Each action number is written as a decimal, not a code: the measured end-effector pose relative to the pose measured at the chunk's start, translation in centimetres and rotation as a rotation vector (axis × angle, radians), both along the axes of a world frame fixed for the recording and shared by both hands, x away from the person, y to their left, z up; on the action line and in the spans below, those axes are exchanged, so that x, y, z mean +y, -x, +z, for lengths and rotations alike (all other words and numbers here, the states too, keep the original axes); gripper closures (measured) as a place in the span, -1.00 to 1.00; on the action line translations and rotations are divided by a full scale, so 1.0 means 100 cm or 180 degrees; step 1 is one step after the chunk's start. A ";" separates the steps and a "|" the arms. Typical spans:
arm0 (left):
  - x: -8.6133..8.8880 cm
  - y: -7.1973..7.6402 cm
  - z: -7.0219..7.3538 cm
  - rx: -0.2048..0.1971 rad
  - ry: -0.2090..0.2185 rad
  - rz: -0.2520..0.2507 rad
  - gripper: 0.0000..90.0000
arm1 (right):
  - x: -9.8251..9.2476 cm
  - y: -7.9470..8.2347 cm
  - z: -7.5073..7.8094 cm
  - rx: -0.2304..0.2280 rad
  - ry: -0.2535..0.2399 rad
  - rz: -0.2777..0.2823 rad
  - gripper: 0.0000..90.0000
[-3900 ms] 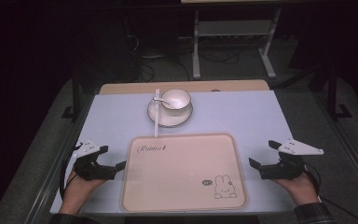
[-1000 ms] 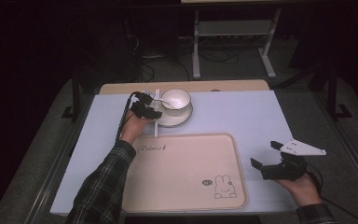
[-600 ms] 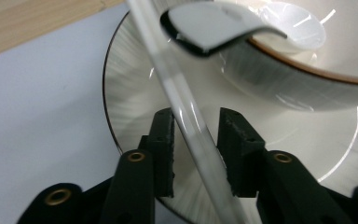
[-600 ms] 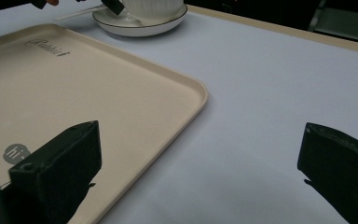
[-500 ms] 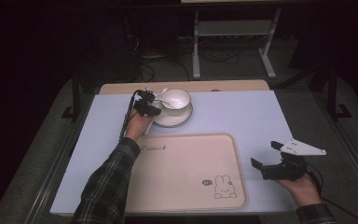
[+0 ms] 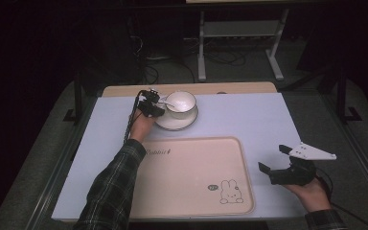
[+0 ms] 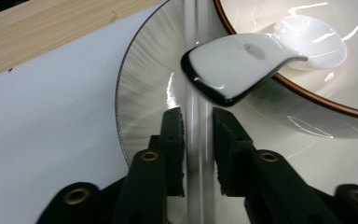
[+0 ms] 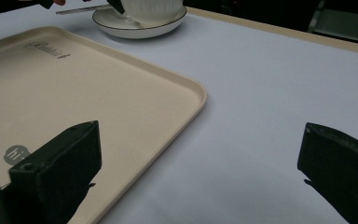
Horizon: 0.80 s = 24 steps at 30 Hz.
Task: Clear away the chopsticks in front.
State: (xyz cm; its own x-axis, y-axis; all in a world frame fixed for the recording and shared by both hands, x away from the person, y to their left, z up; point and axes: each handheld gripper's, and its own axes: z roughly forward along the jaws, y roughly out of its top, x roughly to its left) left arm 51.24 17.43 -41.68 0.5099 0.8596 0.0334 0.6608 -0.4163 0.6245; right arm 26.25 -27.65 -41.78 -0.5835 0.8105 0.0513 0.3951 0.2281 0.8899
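The table [image 6: 249, 120], covered in pale blue-white, carries a beige tray [image 6: 187, 177] on the person's side and, beyond the tray, a white saucer [image 6: 175, 123] with a white cup [image 6: 181, 101] standing on it. The tray, printed with a small rabbit, has nothing on it.

The left gripper [image 6: 149, 106] is stretched out over the saucer's left rim, just beside the cup. In the left gripper view its two black jaws stand close either side of a thin shiny metal rod [image 7: 196, 154], probably a chopstick or a slim handle, that lies across the saucer [image 7: 144, 93] and runs straight ahead between them. The pads look to be touching or nearly touching the rod; whether they already pinch it cannot be told for sure. Just ahead of the jaws and a little above them, a white ceramic spoon [image 7: 256, 58] leans over the cup's brown-edged rim [image 7: 307, 88], its handle end pointing back towards the gripper.

The right gripper [image 6: 287, 167] rests well apart, to the right of the tray, jaws wide and holding nothing; its own view looks across the tray's corner [image 8: 186, 98] towards the saucer.

The step in hand appears to be the grasp on the rod. The next move likely calls for a firm pinch, then a straight lift that clears the overhanging spoon handle without knocking it or tipping the cup.
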 end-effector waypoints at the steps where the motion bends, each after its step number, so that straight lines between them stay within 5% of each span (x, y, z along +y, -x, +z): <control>1: 0.002 0.002 0.002 -0.0007 -0.0011 0.0011 0.52 | 0.000 0.000 0.000 0.0001 0.0003 -0.0001 -1.00; 10: 0.032 0.029 0.018 -0.0026 0.0099 -0.0027 0.40 | 0.001 0.000 0.000 -0.0004 0.0007 0.0006 -1.00; 24: 0.053 0.046 0.013 0.0110 0.0316 -0.0079 0.79 | 0.004 0.000 0.000 0.0008 0.0028 0.0012 -1.00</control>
